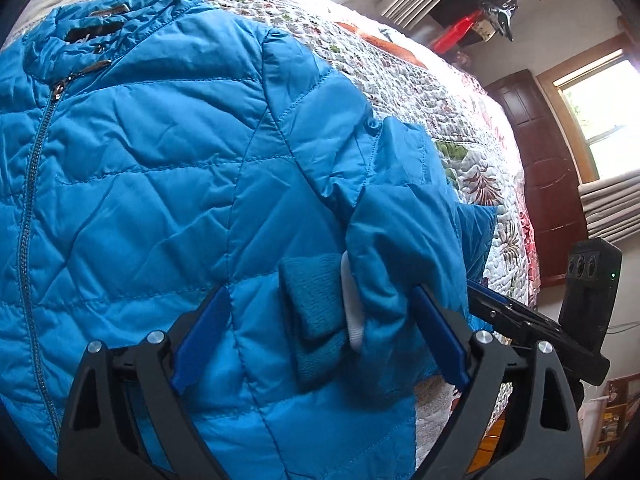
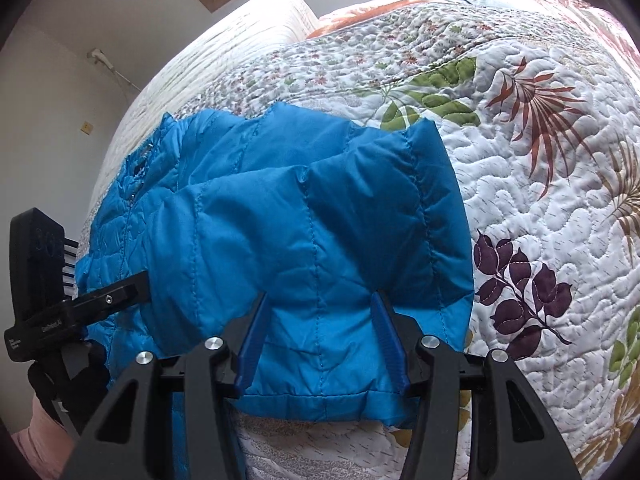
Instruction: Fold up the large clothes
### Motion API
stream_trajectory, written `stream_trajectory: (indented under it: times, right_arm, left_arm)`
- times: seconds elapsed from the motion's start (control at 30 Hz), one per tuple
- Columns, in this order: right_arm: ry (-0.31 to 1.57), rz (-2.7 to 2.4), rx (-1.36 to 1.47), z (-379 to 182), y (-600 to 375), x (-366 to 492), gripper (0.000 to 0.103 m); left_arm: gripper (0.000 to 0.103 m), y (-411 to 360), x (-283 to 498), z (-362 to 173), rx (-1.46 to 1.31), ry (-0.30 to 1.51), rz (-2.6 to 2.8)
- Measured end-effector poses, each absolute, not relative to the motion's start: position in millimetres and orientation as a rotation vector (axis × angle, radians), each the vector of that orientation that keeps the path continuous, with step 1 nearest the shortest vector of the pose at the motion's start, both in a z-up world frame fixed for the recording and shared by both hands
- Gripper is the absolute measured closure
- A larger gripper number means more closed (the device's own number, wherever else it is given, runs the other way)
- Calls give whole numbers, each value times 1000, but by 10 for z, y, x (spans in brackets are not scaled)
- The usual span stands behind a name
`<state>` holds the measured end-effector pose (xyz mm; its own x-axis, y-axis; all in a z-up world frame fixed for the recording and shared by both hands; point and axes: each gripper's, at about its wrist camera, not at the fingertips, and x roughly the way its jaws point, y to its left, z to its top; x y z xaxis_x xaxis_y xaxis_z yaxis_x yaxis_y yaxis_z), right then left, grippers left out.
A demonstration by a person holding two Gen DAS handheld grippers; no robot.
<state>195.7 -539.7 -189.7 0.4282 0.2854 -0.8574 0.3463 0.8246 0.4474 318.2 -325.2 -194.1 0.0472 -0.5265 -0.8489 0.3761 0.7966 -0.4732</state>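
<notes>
Jacket (image 2: 304,240) hem lies between right tool (image 2: 320,340) fingers; quilt (image 2: 540,200) beyond.

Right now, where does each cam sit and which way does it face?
Left wrist: behind the left claw, facing the blue jacket, its cuff between open fingers; the other gripper shows at right.
Right wrist: behind the right claw, over the folded sleeve on the quilt.
Shared: jacket, quilt.

I see a bed covered by a white quilted bedspread with leaf and flower prints (image 2: 540,168); a blue quilted puffer jacket (image 1: 168,184) lies directly on it.
</notes>
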Motion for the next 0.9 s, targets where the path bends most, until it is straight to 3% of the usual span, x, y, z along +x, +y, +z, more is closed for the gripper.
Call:
stream_trajectory:
  times: [0.03,0.1,0.13,0.17,0.4,0.6,0.9]
  right_arm:
    - [1149,-40,640,-1890,-5404,1955,50]
    - [1141,-32,637,-1842,-5398,1937,50]
    - [1131,-23,637,-1800,-5388,1922,50]
    - [1116,-13,638,-1744,-5381,1901,50]
    - [976,35,663,-1282,-5480,1764,50]
    - [1042,27,681,-1430,-5425,1975,50]
    - [1136,127,662,-1688,-4873,2471,50]
  left_arm:
    - [44,-3285,3174,-1931,-150,1357,-722]
    - [60,-3344,3159,-1898,-169,1348,-732]
    - [78,-3349,3140,-1874,-159,1330,-717]
    - [81,-3334,3142,-1852,-167,1319,-715]
    - [86,-2694,3224,-1369,-240,1127,-644]
    - [86,-1943,3458,-1008,-162,976,-472]
    - [86,-1039,3807,-1084,-165,998,-277]
